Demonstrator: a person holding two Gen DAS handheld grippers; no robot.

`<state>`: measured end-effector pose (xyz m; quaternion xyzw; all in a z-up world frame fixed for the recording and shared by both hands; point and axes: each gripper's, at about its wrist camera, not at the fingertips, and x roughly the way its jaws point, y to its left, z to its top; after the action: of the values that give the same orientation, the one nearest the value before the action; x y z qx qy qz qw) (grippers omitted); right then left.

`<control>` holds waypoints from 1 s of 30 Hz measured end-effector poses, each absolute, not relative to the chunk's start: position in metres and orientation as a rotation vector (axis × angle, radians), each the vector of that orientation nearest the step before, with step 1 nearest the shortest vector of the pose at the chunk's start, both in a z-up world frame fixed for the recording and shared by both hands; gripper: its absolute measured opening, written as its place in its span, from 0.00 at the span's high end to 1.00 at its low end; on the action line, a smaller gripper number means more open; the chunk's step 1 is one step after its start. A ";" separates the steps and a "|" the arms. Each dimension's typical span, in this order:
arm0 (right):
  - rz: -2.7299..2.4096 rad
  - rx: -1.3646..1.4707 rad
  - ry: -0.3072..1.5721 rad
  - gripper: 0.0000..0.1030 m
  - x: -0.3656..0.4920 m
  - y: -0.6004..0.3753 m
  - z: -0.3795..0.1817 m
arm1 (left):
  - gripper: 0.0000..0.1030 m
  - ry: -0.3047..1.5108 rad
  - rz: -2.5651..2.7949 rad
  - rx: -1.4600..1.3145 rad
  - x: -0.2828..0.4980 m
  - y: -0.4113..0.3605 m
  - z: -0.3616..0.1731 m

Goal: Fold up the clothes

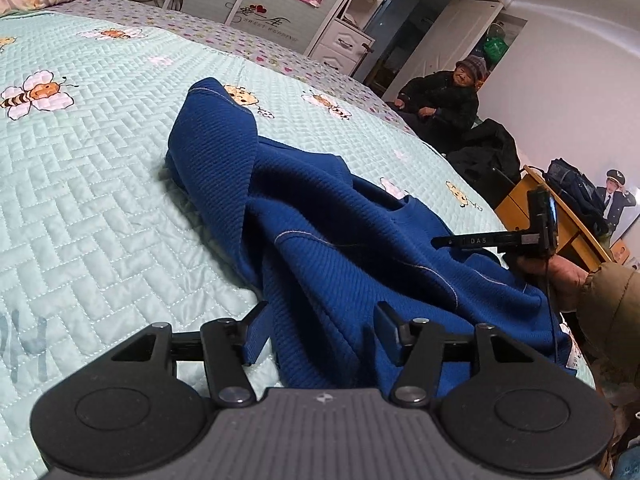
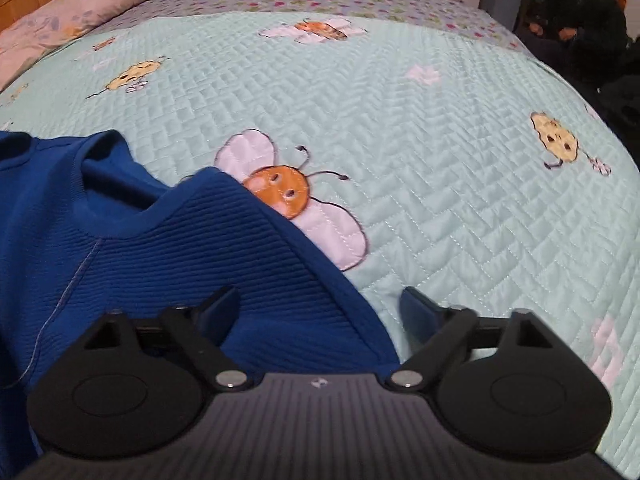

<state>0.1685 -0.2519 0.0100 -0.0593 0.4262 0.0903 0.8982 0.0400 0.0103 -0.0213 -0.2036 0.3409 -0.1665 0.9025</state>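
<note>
A blue sweater (image 1: 320,216) lies crumpled on the bed's quilt (image 1: 100,184), collar (image 2: 116,216) facing up. The left claw (image 1: 320,328) gapes wide over its near edge; the right claw (image 2: 320,312) gapes over its shoulder. A pillow (image 2: 80,12) lies far off.

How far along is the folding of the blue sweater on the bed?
Done: nothing folded; the blue sweater lies crumpled on the quilt. In hand: left gripper and right gripper are open over the fabric, gripping nothing. Left: spreading it flat and every fold.
</note>
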 end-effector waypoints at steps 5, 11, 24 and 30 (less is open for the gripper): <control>0.229 -0.269 0.819 0.86 0.150 -0.221 0.023 | 0.42 0.700 -0.349 -0.421 0.039 0.009 -0.020; 0.168 -0.612 0.669 0.87 0.125 -0.185 0.037 | 0.40 0.695 -0.356 -0.421 0.039 0.011 -0.019; -0.243 -1.345 0.646 0.57 0.183 -0.242 -0.015 | 0.39 0.669 -0.377 -0.419 0.040 0.016 -0.014; -0.283 -0.675 0.810 0.37 0.182 -0.288 0.008 | 0.34 0.663 -0.370 -0.413 0.040 0.018 -0.010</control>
<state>0.1824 -0.2876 0.0076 -0.3210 0.3853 -0.1344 0.8547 0.0399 0.0180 -0.0096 -0.2003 0.3211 -0.1794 0.9081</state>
